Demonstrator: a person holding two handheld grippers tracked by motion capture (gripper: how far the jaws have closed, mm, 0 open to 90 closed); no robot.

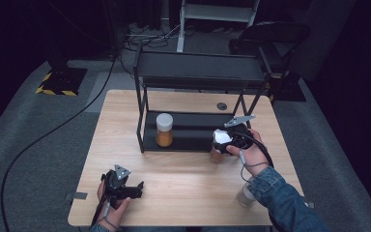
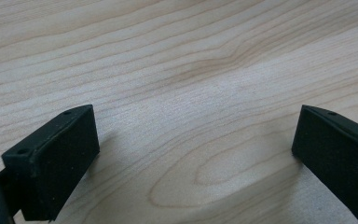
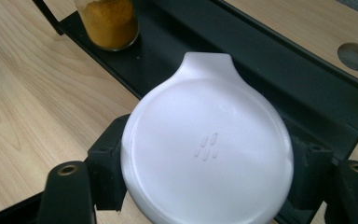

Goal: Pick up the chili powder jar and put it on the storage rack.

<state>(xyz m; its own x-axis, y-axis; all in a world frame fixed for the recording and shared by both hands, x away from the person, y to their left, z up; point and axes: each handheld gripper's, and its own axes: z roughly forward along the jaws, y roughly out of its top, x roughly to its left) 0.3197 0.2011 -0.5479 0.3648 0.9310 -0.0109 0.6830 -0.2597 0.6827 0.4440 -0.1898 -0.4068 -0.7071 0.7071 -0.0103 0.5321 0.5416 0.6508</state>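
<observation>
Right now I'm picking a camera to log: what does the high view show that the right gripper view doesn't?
High view alone: the left gripper open over the table, a third jar, the rack's top shelf. Right gripper view alone: marks on the white lid. Both: the right gripper shut on that lid, the orange jar, the bottom shelf.

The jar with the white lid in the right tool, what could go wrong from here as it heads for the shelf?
1. The right tool grips the jar by its white lid alone; the lid could slip or twist loose.
2. The jar sits at the front edge of the black shelf, so its base could catch that edge and tip.
3. The orange spice jar already stands on the shelf; a wide swing might knock it.
</observation>
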